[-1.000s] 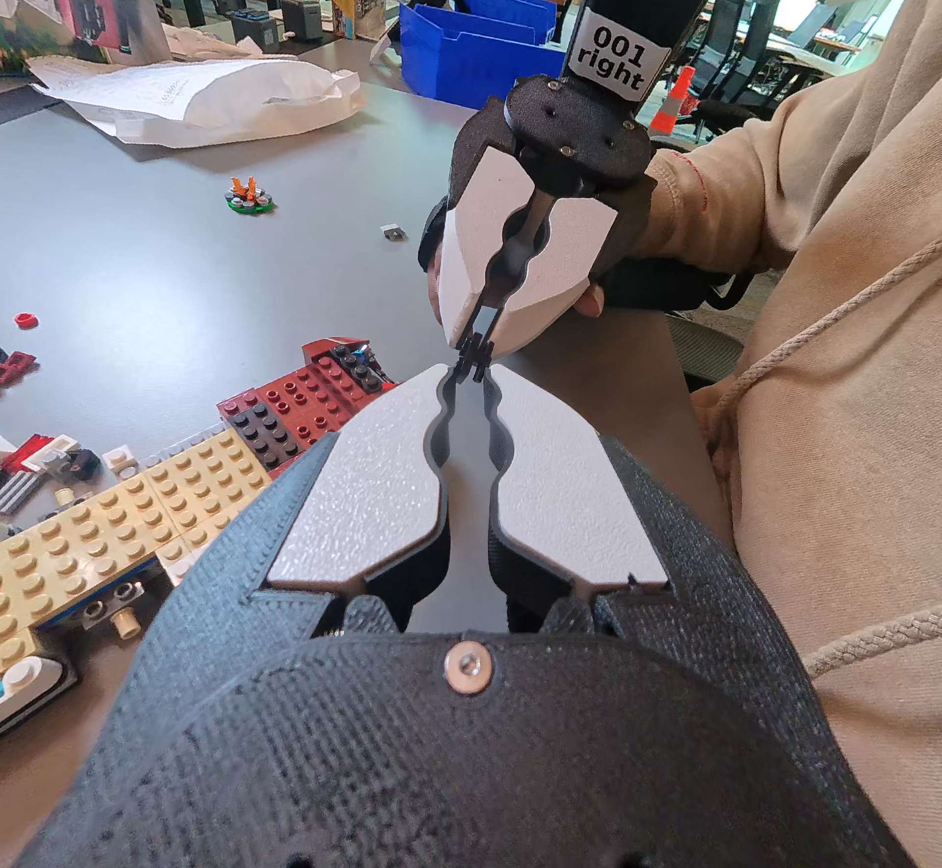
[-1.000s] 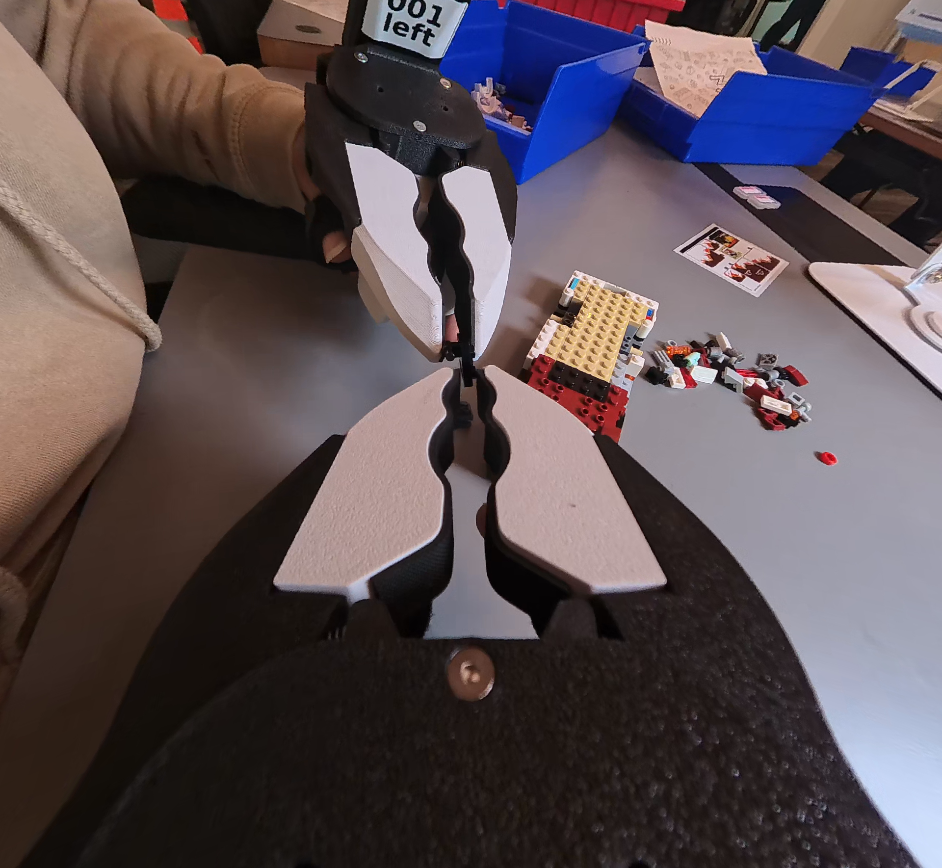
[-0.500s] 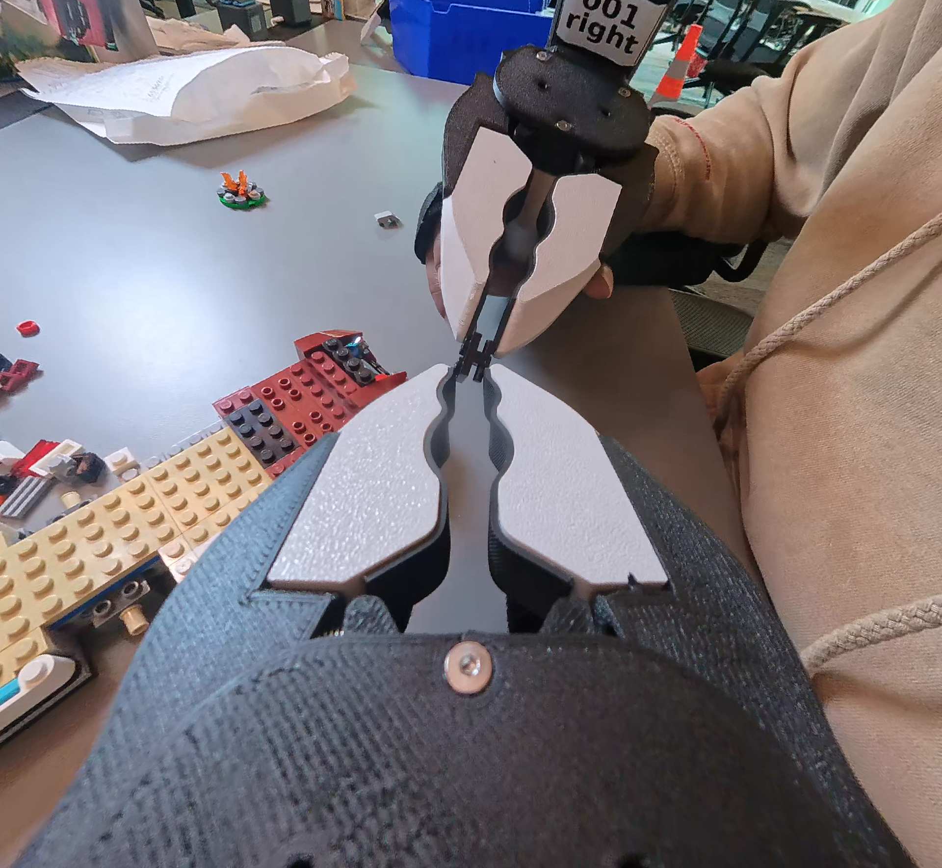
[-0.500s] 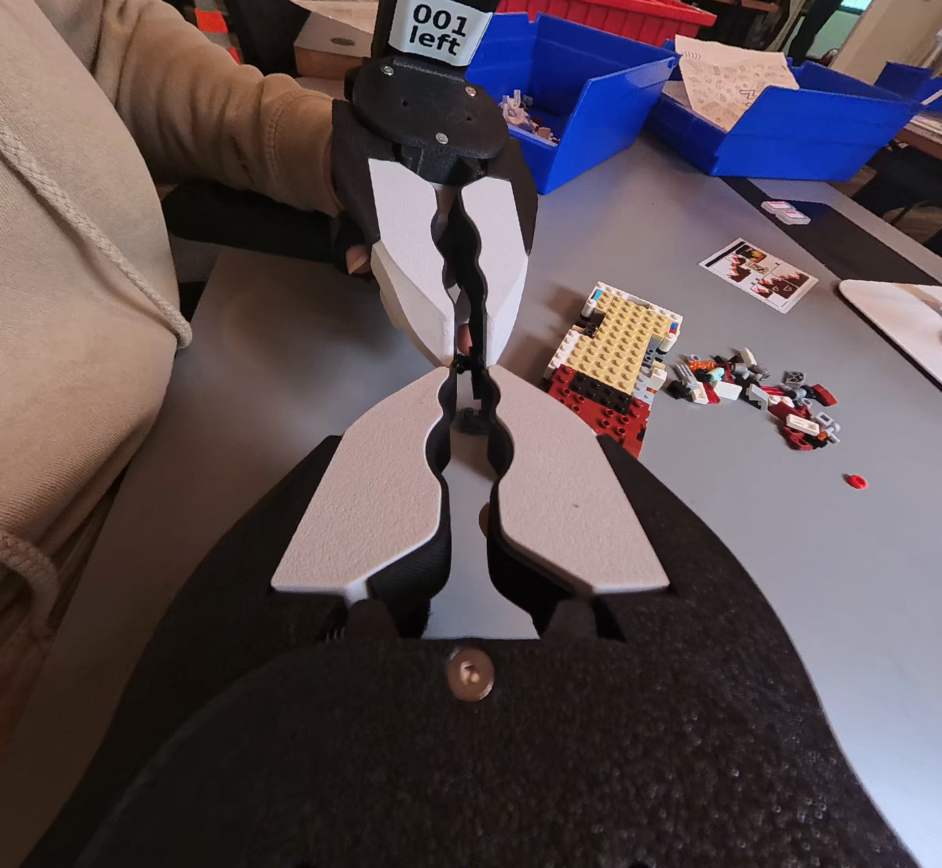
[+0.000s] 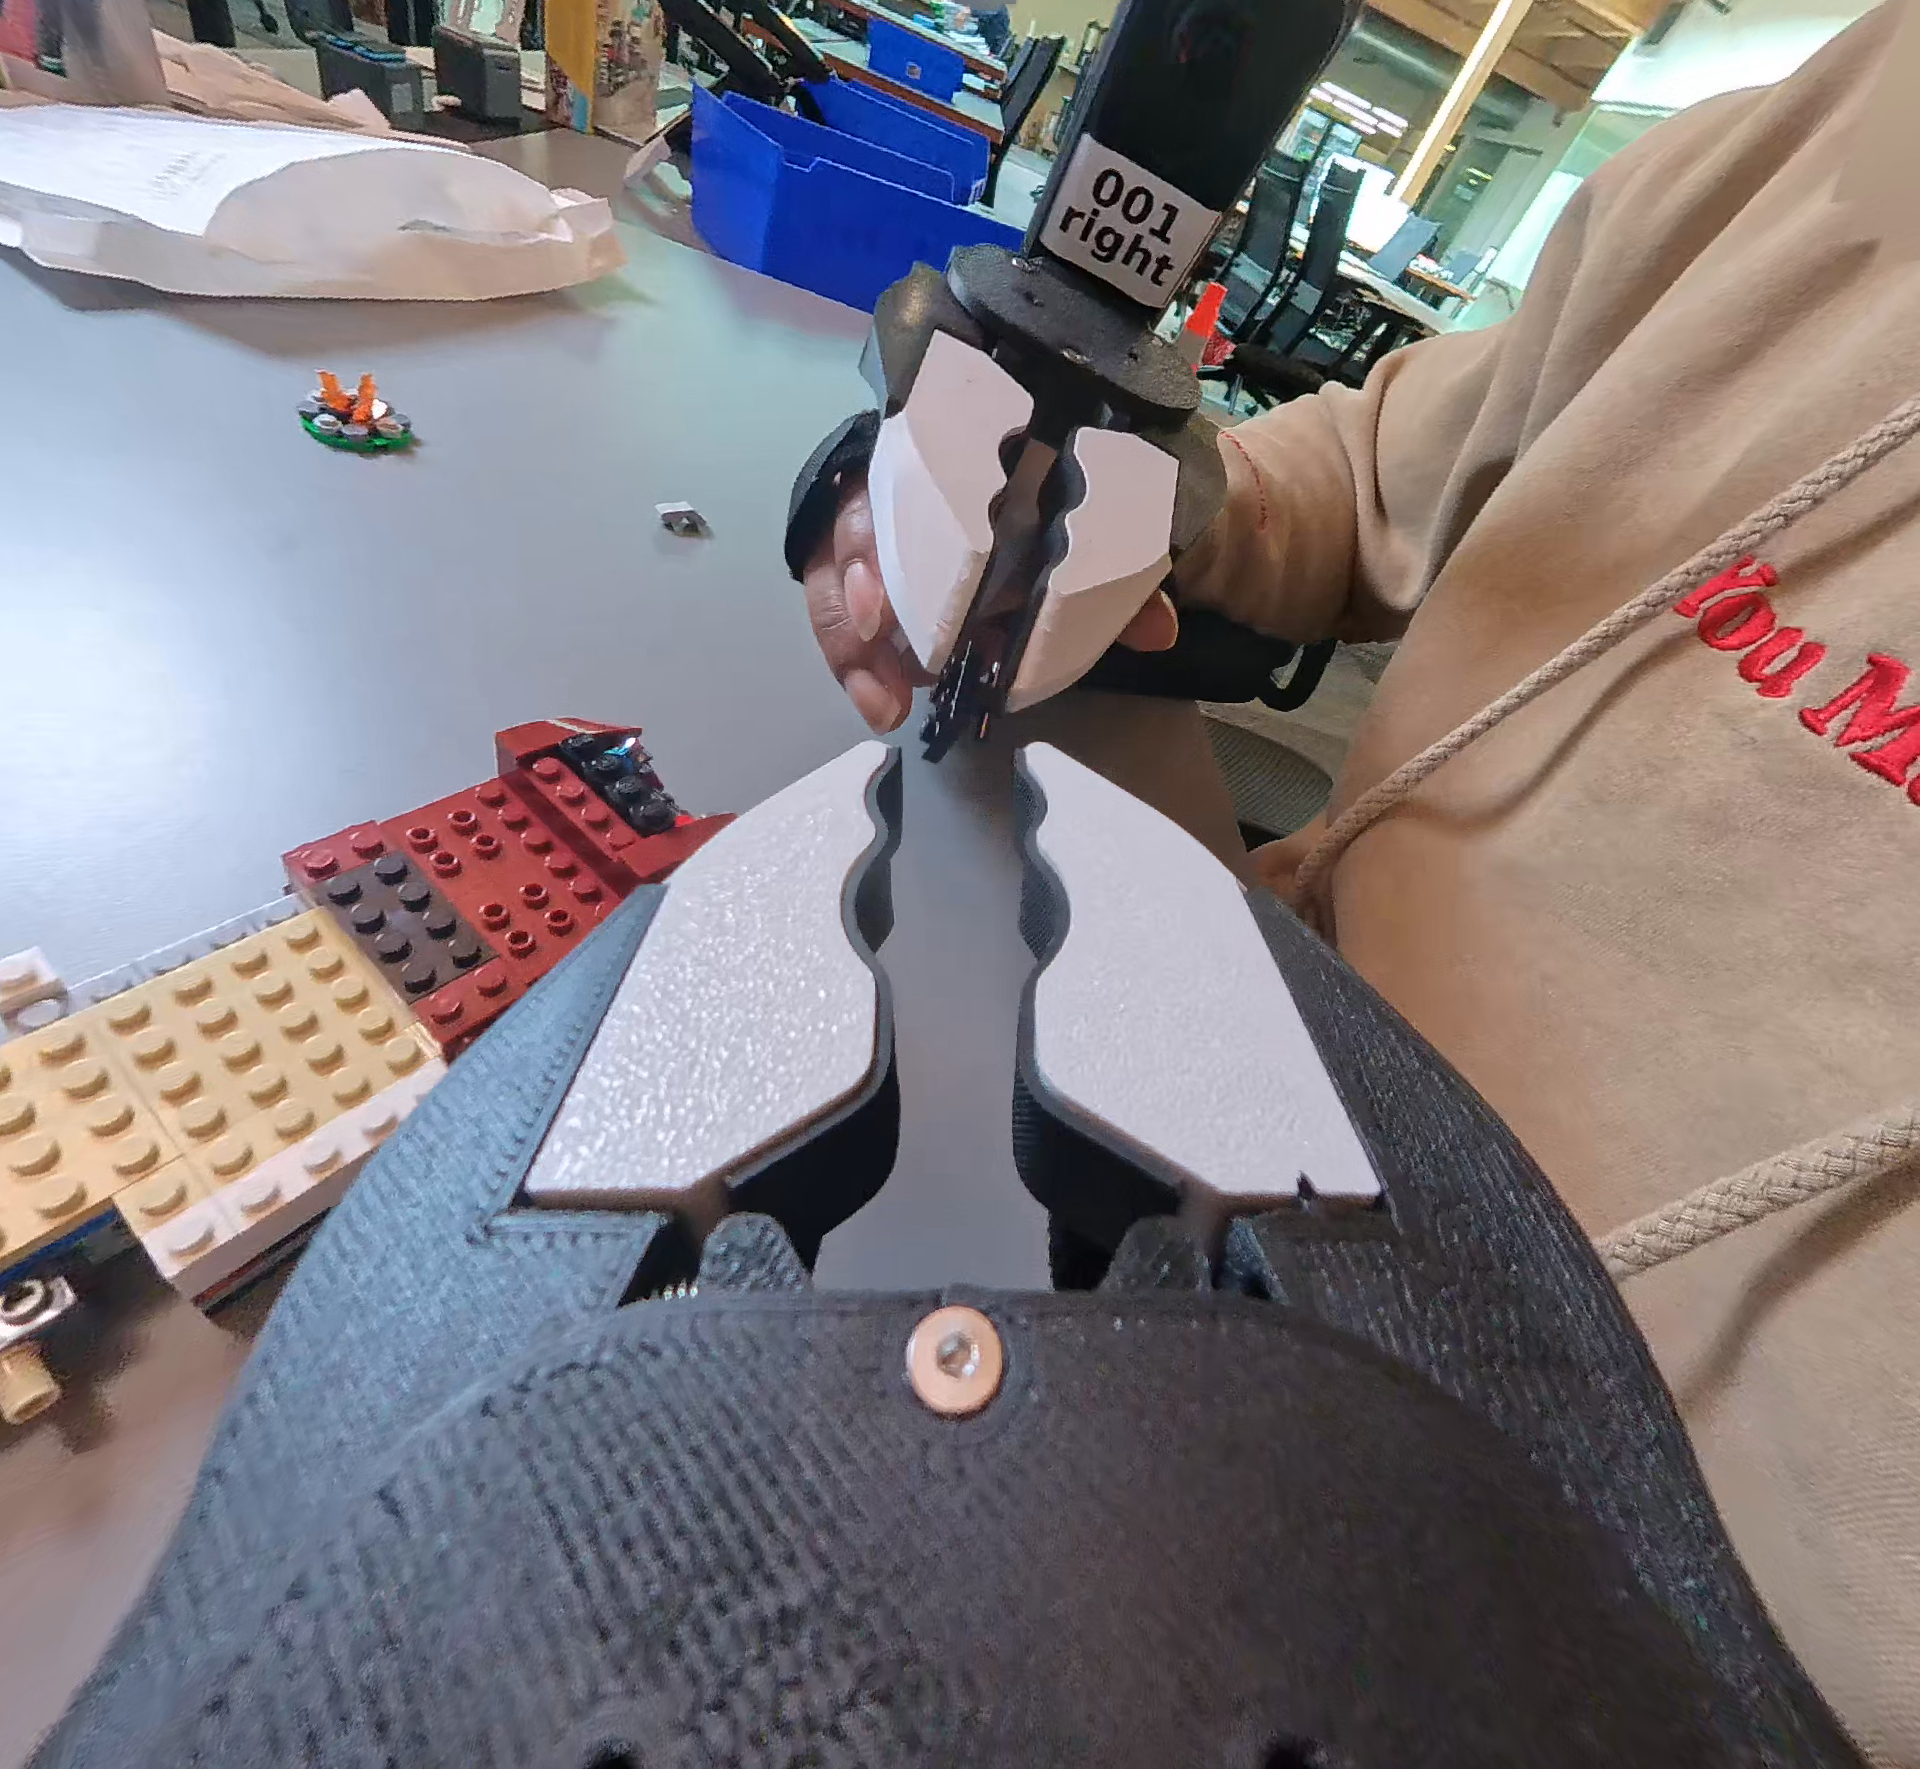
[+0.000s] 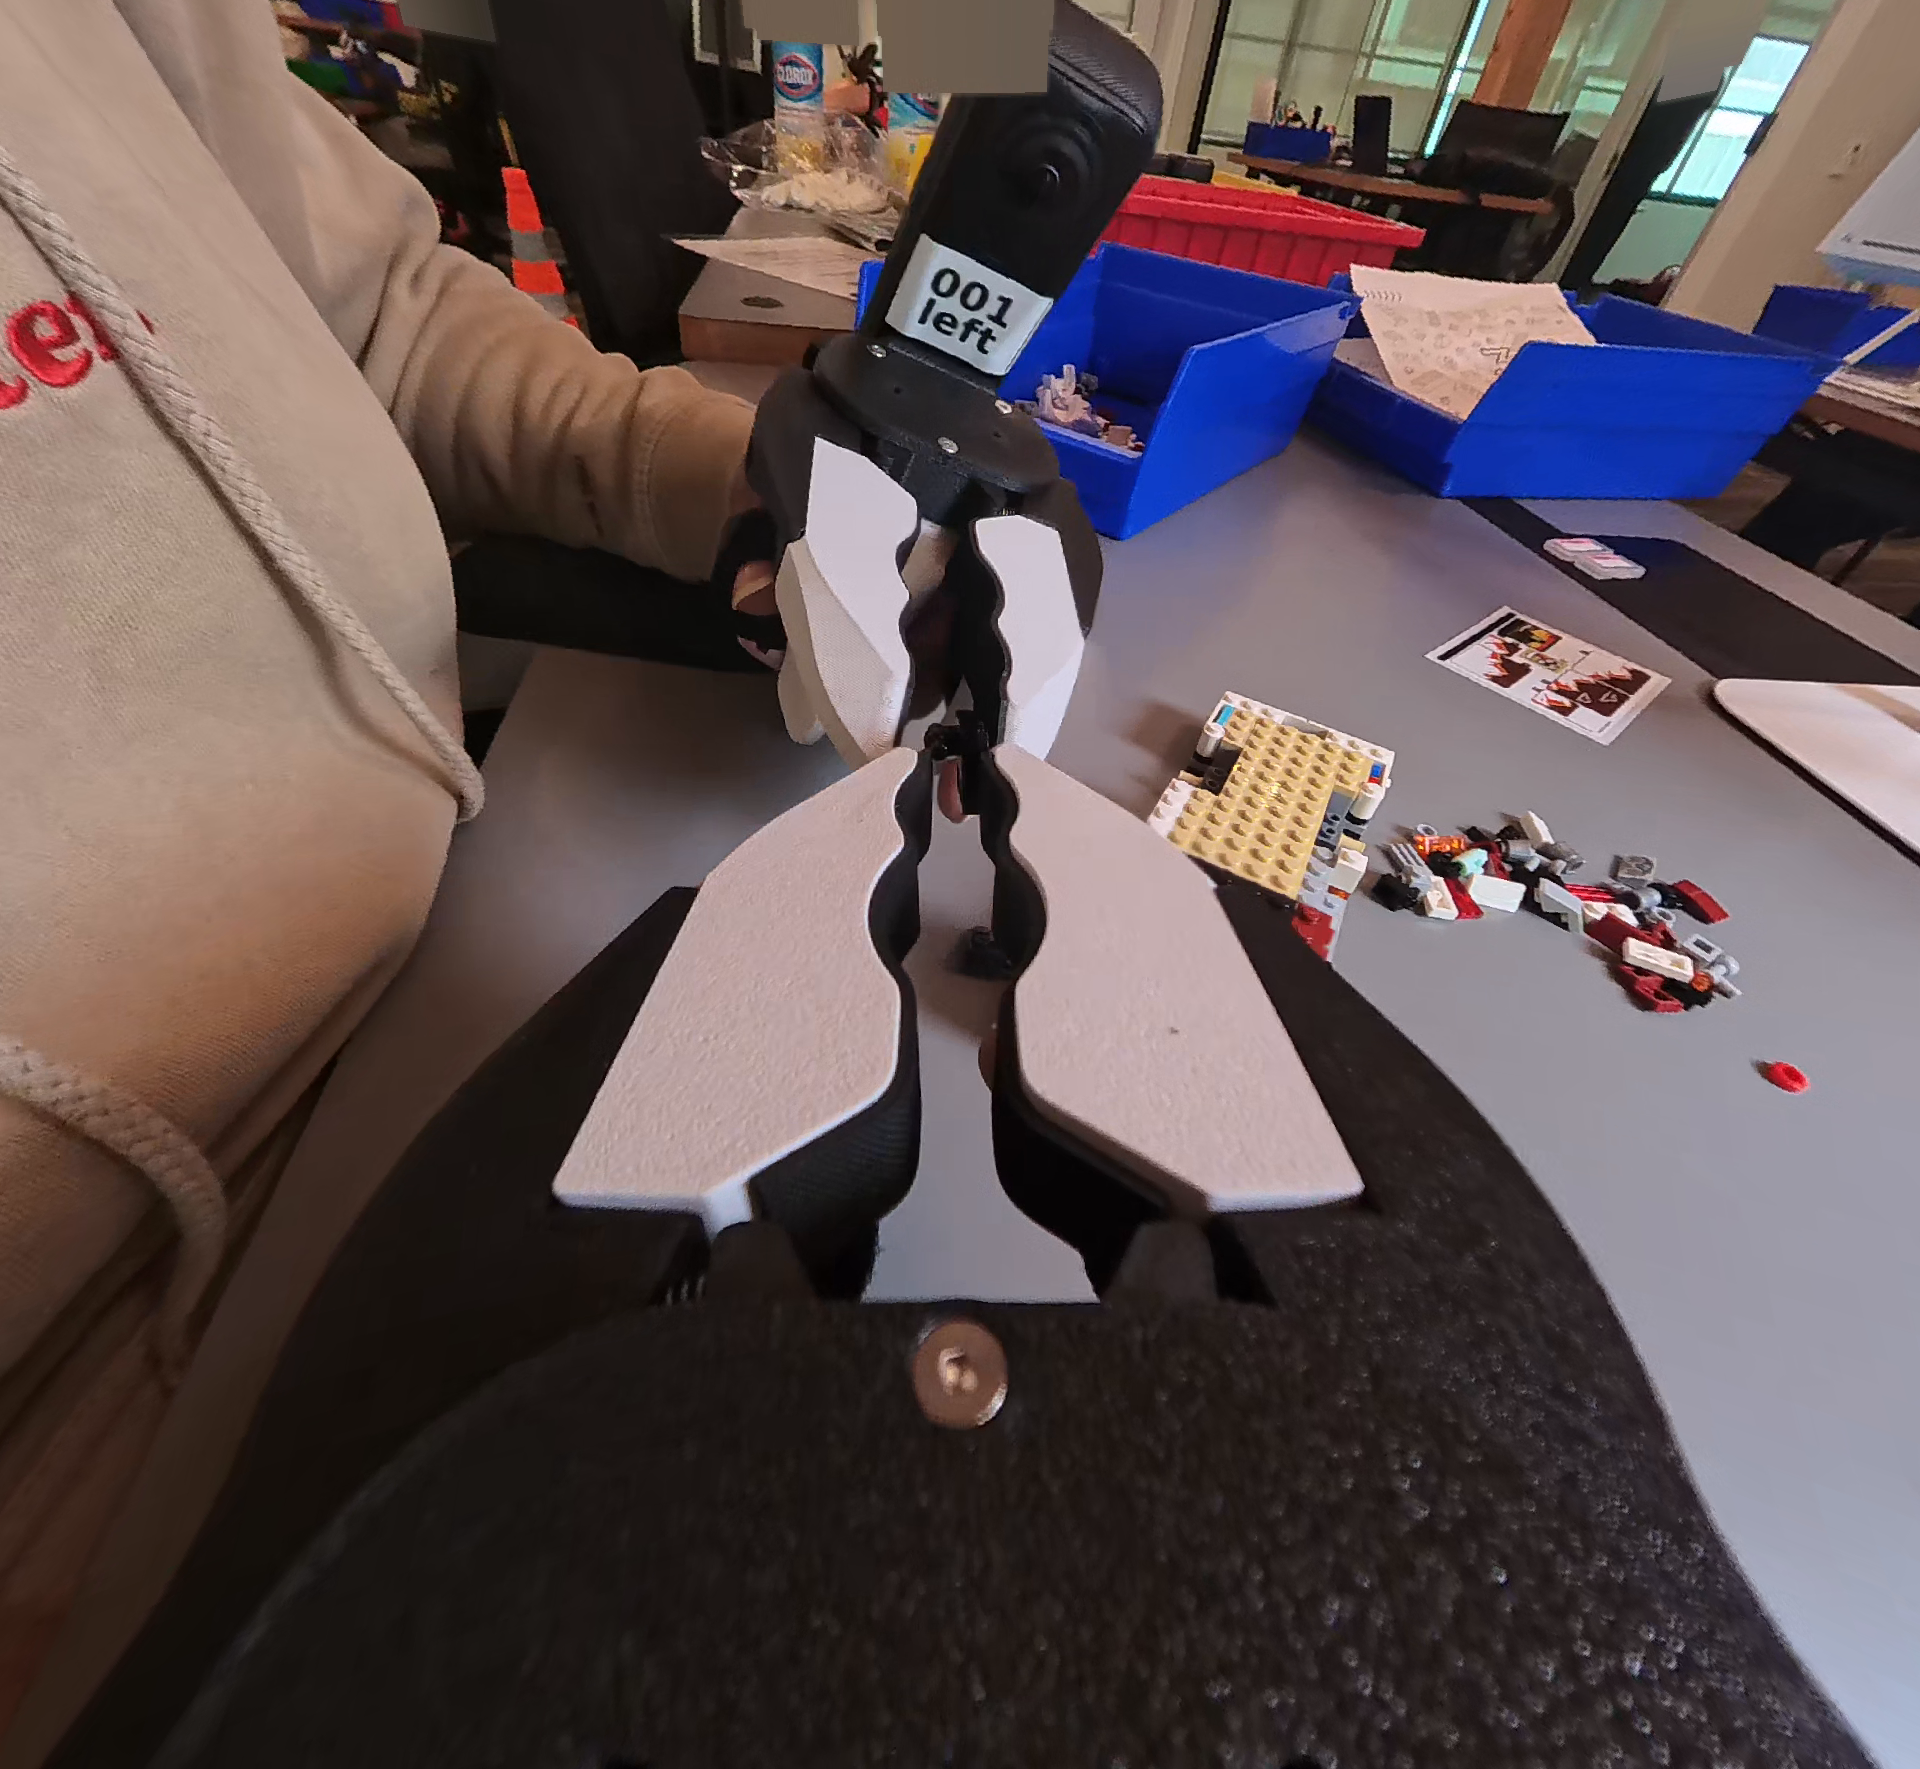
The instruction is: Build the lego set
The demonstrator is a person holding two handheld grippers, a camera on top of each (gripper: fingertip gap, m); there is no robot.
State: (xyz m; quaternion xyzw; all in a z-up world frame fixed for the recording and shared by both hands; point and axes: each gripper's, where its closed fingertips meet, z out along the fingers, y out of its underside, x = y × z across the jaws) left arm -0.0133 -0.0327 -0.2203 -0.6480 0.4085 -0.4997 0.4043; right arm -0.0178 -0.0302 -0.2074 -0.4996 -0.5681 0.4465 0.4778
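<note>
Two tongs meet tip to tip above the grey desk (image 5: 312, 639). The right tongs (image 5: 971, 680) are closed on one small black plastic brick piece (image 5: 961, 696) that sticks out past their white fingertips. The left tongs (image 5: 954, 769) stand open just beside that piece, gripping nothing. One tan-and-dark-red studded brick model (image 5: 312, 971) lies on the desk beside one heap of loose small bricks (image 6: 1558, 888). Two blue plastic bins (image 6: 1195, 389) stand behind.

Bright daylight from windows (image 6: 1351, 5); soft shadows; fisheye warp; slight motion blur.
</note>
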